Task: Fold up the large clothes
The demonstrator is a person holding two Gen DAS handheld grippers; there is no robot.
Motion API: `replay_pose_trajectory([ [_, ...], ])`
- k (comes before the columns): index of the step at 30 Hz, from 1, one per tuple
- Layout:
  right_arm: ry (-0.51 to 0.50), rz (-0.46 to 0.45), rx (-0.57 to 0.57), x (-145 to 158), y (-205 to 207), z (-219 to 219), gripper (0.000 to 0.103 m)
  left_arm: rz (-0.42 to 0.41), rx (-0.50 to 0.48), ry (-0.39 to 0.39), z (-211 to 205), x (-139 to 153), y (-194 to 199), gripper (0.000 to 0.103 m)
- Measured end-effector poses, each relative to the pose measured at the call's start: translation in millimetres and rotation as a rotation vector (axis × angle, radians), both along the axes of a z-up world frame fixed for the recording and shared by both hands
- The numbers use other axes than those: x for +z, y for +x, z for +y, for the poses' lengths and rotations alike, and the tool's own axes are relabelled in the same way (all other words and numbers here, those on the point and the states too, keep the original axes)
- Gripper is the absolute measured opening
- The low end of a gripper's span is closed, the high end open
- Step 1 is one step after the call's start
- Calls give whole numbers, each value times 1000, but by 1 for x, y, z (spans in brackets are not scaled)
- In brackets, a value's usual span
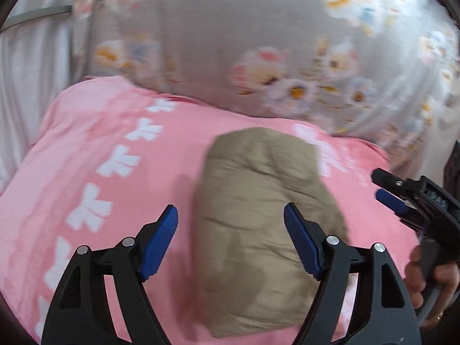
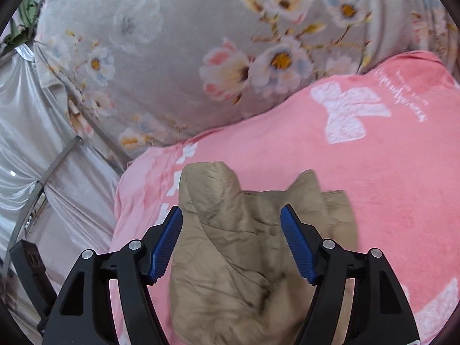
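Observation:
A tan quilted garment (image 1: 258, 230) lies folded into a compact bundle on a pink blanket with white bows (image 1: 115, 172). My left gripper (image 1: 230, 230) is open and empty, hovering above the bundle's near part. My right gripper (image 2: 231, 230) is open and empty just above the same garment (image 2: 235, 258), whose far edge shows two raised points. The right gripper also shows in the left wrist view (image 1: 388, 192) at the right edge, held by a hand.
A grey floral bed sheet (image 1: 230, 43) lies beyond the pink blanket (image 2: 373, 187). A silvery curtain (image 2: 28, 143) with a metal rail hangs at the left. A dark object (image 2: 28, 261) stands at the lower left of the right wrist view.

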State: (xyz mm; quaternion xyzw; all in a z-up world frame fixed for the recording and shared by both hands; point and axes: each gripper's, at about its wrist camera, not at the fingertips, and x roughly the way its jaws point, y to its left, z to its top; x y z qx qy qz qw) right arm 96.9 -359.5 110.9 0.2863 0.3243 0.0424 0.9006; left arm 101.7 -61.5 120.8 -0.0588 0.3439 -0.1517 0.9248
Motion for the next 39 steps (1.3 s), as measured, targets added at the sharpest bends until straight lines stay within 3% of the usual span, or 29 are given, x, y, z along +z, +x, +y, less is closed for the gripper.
replay_pose_trajectory([
  [4, 37, 93, 48, -22, 50, 21, 70, 43, 86, 13, 23, -10, 28, 73],
  [6, 28, 136, 47, -36, 64, 29, 64, 58, 103, 17, 25, -13, 37, 73],
  [7, 30, 160, 55, -44, 71, 32, 51, 65, 102, 18, 25, -15, 40, 73],
  [8, 27, 176, 61, -50, 72, 32, 31, 73, 99, 19, 18, -16, 43, 73],
  [10, 38, 166, 73, -58, 70, 28, 12, 87, 81, 11, 11, -18, 49, 73],
  [11, 34, 153, 74, -60, 67, 24, 10, 91, 73, 7, 8, -19, 49, 73],
  [16, -99, 53, -51, -62, 19, -8, 7, 120, -6, 6, -24, -22, 56, 72],
  [25, -274, 107, -220, -105, -6, -41, 7, 154, -131, 70, -113, -47, 57, 72],
  [34, -375, 103, -238, -136, 3, -43, 7, 195, -119, 121, -143, -84, 67, 74],
  [39, -351, 112, -263, -153, 5, -55, 7, 189, -122, 147, -155, -92, 68, 76],
])
